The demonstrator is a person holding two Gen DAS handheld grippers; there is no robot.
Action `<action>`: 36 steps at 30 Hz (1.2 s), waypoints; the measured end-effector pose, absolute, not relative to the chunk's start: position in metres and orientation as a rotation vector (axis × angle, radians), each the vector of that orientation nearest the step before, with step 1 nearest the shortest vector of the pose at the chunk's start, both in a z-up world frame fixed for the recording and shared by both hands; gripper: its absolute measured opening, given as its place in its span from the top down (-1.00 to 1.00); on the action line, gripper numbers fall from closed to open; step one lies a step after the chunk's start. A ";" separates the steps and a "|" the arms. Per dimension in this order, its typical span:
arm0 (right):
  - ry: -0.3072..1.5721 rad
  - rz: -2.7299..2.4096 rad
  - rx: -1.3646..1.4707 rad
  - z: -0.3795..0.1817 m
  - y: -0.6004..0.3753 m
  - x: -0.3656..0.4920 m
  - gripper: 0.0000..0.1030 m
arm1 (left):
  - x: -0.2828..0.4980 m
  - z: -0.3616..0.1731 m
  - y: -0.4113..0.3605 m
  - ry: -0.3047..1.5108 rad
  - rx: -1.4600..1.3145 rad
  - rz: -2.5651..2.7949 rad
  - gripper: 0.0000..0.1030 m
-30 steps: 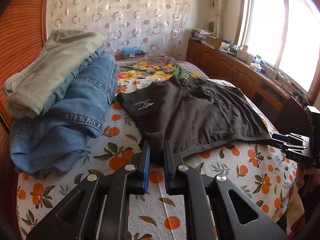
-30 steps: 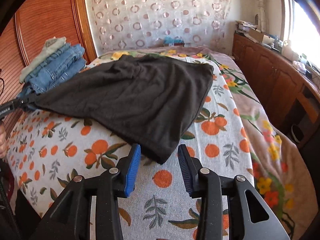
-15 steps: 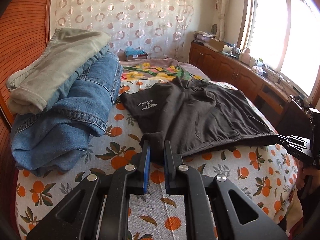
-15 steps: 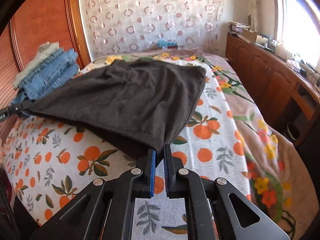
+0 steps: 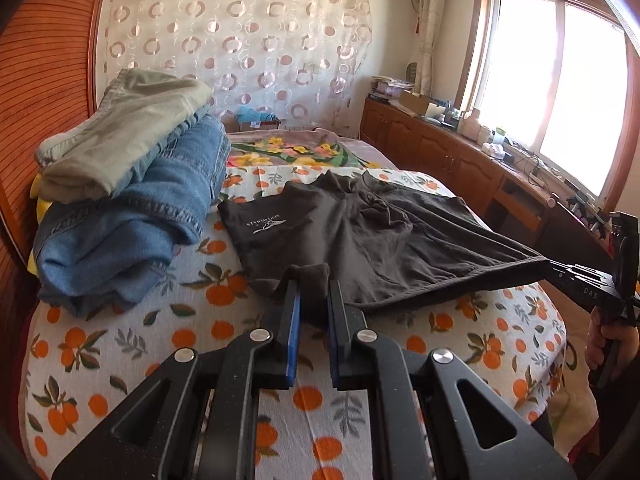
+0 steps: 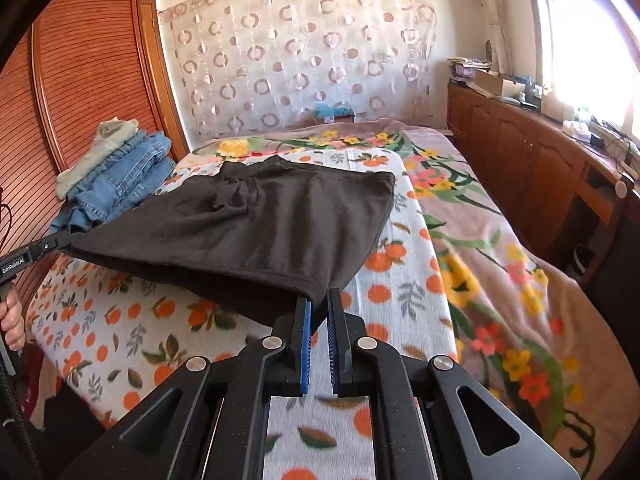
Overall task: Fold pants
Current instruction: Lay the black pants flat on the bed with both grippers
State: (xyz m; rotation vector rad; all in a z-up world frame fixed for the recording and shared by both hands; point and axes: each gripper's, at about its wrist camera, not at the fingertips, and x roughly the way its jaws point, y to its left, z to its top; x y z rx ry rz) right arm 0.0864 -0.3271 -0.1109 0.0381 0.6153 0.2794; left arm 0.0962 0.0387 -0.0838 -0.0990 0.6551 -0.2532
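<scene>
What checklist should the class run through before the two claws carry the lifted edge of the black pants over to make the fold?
1. Left claw shut on a pants corner: ok.
2. Right claw shut on the other near corner: ok.
3. Near edge lifted off the bed between the claws: ok.
4. Far half of the pants lying flat: not ok, a bunched wrinkle sits near the middle.
5. Folded stack left of the pants, apart from them: ok.
6. How deep the cloth sits in each claw: cannot tell.
</scene>
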 end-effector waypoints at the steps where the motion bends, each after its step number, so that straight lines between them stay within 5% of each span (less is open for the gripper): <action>1: 0.618 0.281 0.038 -0.113 -0.328 0.082 0.86 | 0.093 -0.085 0.041 0.659 -0.102 -0.254 0.76; 20: 0.691 0.245 0.083 -0.127 -0.354 0.042 0.86 | 0.045 -0.124 0.037 0.779 -0.084 -0.267 0.76; 26: 0.719 0.234 0.063 -0.129 -0.352 0.048 0.86 | 0.032 -0.121 0.055 0.780 -0.105 -0.257 0.48; 31: 0.711 0.241 0.037 -0.123 -0.354 0.042 0.86 | 0.025 -0.108 0.066 0.712 -0.080 -0.205 0.06; 36: 0.693 0.230 0.030 -0.115 -0.360 0.035 0.78 | 0.033 -0.095 0.068 0.679 -0.056 -0.182 0.05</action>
